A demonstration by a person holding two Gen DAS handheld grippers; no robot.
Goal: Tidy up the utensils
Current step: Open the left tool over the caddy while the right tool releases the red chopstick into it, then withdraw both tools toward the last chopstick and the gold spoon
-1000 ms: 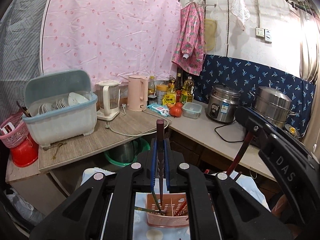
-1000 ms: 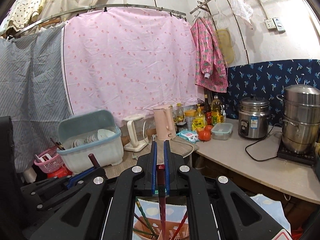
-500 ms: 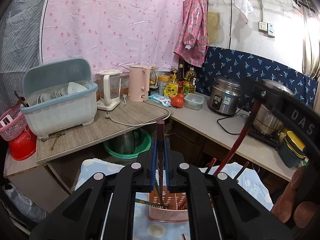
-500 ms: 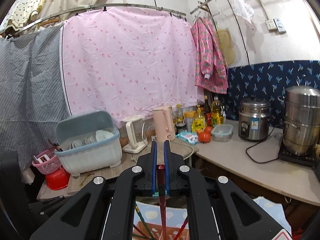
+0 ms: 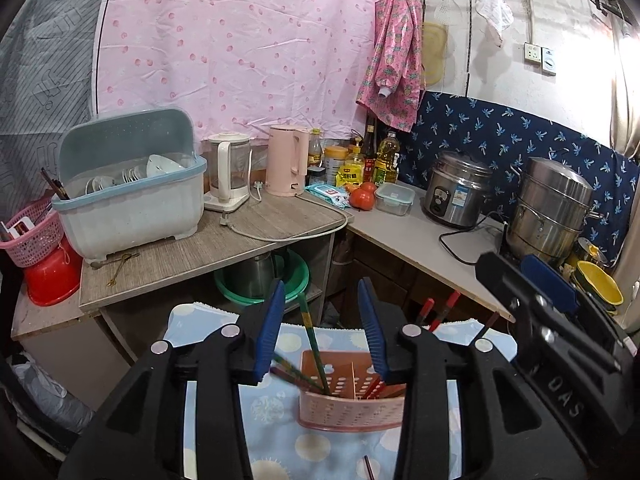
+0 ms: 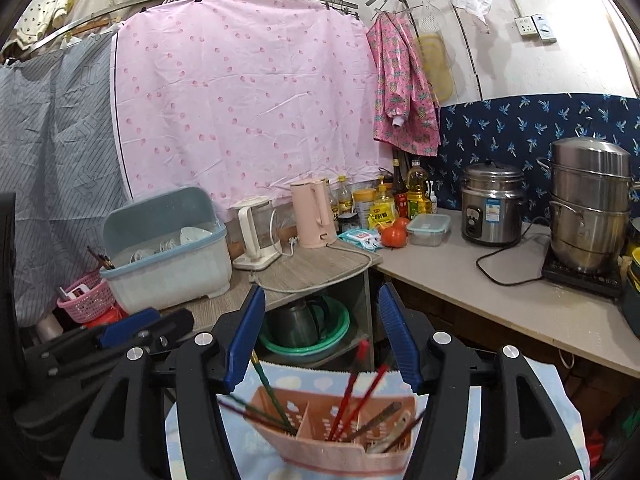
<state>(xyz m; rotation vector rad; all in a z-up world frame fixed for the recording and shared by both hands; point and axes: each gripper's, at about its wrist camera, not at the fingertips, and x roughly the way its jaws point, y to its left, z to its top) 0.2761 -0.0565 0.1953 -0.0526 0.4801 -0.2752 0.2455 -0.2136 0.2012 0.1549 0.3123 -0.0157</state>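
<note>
Pink basket [image 6: 332, 436] sits low centre in both views, chopsticks [image 6: 352, 392] leaning upward inside. We see the right gripper [image 6: 322, 336] and left gripper [image 5: 320, 328] opening directly above (nothing pinched); right looks nearer.

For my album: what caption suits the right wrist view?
Hand-held gripper opening above a pink utensil basket holding red chopsticks, kitchen counter behind.

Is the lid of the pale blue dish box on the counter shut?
No, the pale blue plastic dish box has its lid tipped back, with white bowls showing inside.
</note>
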